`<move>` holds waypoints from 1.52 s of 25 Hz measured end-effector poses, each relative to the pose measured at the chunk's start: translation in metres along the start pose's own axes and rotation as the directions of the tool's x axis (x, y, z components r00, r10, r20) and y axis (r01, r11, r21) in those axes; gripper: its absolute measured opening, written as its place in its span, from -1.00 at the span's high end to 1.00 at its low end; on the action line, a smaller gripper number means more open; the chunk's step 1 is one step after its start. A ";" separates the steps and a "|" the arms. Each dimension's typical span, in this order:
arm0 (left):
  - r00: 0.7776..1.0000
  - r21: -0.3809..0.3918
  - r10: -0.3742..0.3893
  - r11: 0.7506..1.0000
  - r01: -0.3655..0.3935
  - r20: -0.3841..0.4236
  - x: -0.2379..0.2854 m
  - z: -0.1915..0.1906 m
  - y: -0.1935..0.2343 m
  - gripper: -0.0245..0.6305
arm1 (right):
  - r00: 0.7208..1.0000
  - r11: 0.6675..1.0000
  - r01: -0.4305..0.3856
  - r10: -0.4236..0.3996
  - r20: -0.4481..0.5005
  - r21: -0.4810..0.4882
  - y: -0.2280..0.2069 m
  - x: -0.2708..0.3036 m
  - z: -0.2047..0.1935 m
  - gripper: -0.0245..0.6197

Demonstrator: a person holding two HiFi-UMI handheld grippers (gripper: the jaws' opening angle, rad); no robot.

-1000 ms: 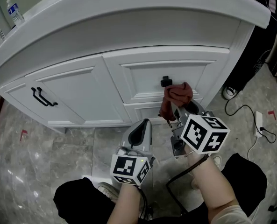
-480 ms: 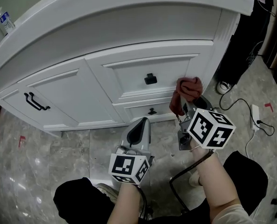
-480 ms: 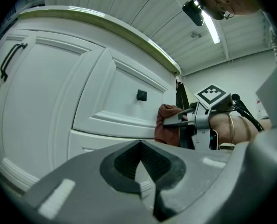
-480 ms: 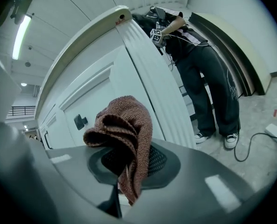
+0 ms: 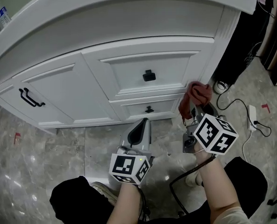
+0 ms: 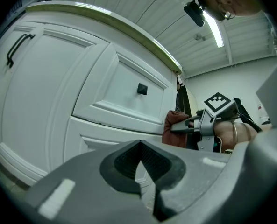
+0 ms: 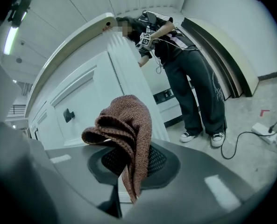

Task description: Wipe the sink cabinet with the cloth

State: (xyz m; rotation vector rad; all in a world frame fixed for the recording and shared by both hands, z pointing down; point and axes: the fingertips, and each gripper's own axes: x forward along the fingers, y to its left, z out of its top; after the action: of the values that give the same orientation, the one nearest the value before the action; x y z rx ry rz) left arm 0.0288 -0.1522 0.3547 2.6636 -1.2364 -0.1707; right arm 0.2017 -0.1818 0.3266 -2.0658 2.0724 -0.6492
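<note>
White sink cabinet (image 5: pixel 129 73) near cloth (image 5: pixel 197 94) pinched in right gripper (image 7: pixel 129 164).

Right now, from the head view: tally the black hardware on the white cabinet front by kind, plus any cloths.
Black square knobs: 2
Black bar handle: 1
Reddish-brown knitted cloth: 1
Total: 4

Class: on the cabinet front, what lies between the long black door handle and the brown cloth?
Head view: the upper drawer's square knob and the lower drawer's smaller knob lie between handle and cloth.
</note>
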 end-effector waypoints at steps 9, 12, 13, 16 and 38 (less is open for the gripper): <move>0.990 -0.002 0.138 0.990 -0.138 0.024 -0.033 0.007 0.062 0.92 | 0.969 0.971 -0.221 0.207 -0.135 -0.094 0.103 0.027 -0.089 0.68; 0.980 0.021 0.196 0.980 -0.196 0.017 -0.049 0.009 0.089 0.92 | 0.945 0.948 -0.299 0.278 -0.172 -0.113 0.141 0.041 -0.116 0.68; 0.977 0.026 0.211 0.977 -0.212 0.019 -0.053 0.010 0.097 0.92 | 0.937 0.940 -0.322 0.299 -0.181 -0.115 0.152 0.045 -0.123 0.68; 0.968 0.032 0.248 0.968 -0.249 0.031 -0.065 0.015 0.119 0.92 | 0.912 0.918 -0.380 0.350 -0.213 -0.117 0.180 0.058 -0.143 0.68; 0.972 0.001 0.236 0.972 -0.236 0.003 -0.053 -0.003 0.132 0.92 | 0.905 0.889 -0.397 0.338 -0.259 -0.227 0.175 0.075 -0.160 0.67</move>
State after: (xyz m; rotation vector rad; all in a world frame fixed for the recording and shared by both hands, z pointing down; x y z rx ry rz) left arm -0.1022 -0.1944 0.3889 2.4900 -1.5405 -0.1375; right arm -0.0253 -0.2303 0.4155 -1.6964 2.7239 -0.5635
